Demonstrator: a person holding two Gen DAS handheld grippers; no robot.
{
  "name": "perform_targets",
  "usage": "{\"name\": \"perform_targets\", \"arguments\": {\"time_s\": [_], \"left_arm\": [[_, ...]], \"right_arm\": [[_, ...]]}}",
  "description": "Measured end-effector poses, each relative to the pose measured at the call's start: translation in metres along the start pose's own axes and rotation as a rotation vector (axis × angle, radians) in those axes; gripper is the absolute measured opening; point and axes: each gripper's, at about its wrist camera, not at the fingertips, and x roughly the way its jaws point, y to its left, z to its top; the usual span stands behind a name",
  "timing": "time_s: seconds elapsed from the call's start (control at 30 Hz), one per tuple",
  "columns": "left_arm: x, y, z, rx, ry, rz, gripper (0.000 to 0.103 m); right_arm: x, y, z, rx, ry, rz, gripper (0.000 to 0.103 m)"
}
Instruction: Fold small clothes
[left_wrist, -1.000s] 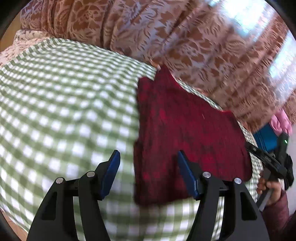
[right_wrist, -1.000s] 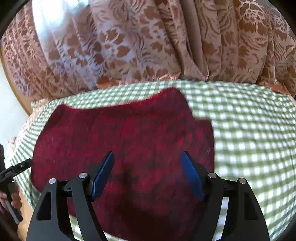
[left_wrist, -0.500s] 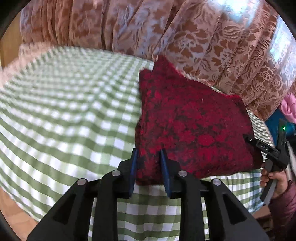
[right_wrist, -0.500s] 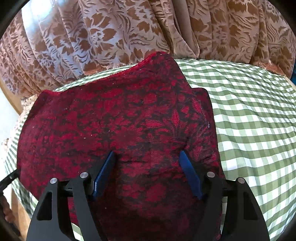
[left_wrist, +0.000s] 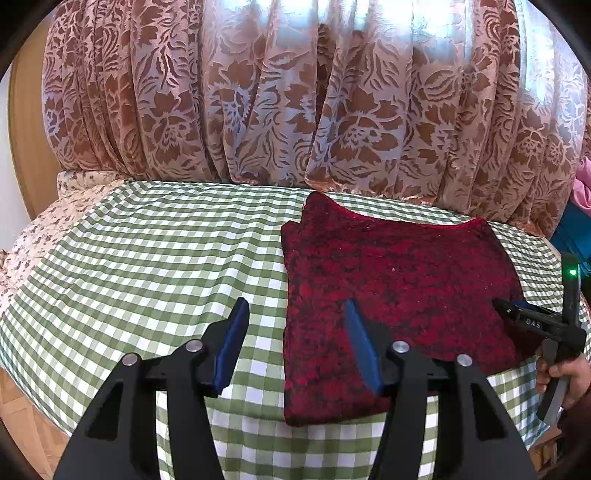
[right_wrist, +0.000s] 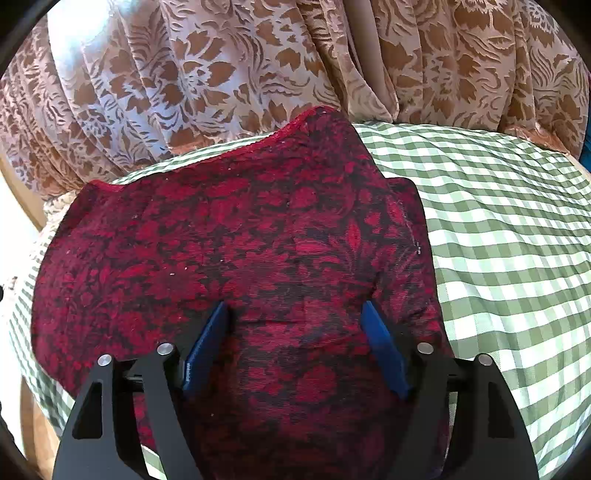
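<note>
A dark red patterned garment (left_wrist: 399, 295) lies flat on the green checked cloth (left_wrist: 147, 266). It fills most of the right wrist view (right_wrist: 236, 236). My left gripper (left_wrist: 295, 317) is open and empty, held above the garment's near left edge. My right gripper (right_wrist: 295, 317) is open and empty, low over the garment's near part; whether its fingers touch the fabric cannot be told. The right gripper also shows at the right edge of the left wrist view (left_wrist: 509, 310), at the garment's right side.
A brown floral curtain (left_wrist: 295, 110) hangs right behind the table. A floral under-cloth (left_wrist: 44, 221) shows at the table's left end. Pink and blue things (left_wrist: 580, 206) sit at the far right. Wooden floor (left_wrist: 18, 417) lies below the table's near edge.
My left gripper closed on the garment's near left edge half a second ago, then opened and drew back. My right gripper stayed open and moved lower over the garment.
</note>
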Motion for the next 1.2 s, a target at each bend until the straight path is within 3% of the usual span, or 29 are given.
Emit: {"name": "perform_targets", "arguments": {"time_s": [0.33,0.43,0.53,0.67,0.9,0.93,1.07,1.2], "left_arm": [[0.039,0.008,0.014,-0.043,0.084,-0.004,0.054],[0.053,0.021,0.021,-0.109,0.109,-0.044,0.055],[0.066,0.034,0.032,-0.182,0.116,-0.108,0.068],[0.085,0.042,0.049,-0.223,0.123,-0.157,0.067],[0.141,0.038,0.075,-0.268,0.245,-0.258,0.061],[0.147,0.038,0.077,-0.283,0.256,-0.258,0.057],[0.172,0.032,0.087,-0.316,0.280,-0.245,0.016],[0.193,0.015,0.078,-0.226,0.287,-0.093,0.014]], "right_arm": [[0.001,0.004,-0.009,-0.034,-0.051,0.022,0.087],[0.000,0.004,-0.009,-0.032,-0.057,0.024,0.087],[0.000,0.004,-0.011,-0.043,-0.070,0.025,0.087],[0.000,0.005,-0.012,-0.045,-0.084,0.022,0.088],[0.000,0.006,-0.013,-0.048,-0.091,0.020,0.088],[0.000,0.006,-0.013,-0.048,-0.091,0.019,0.088],[0.000,0.006,-0.013,-0.049,-0.094,0.019,0.088],[0.000,0.007,-0.015,-0.050,-0.104,0.016,0.088]]}}
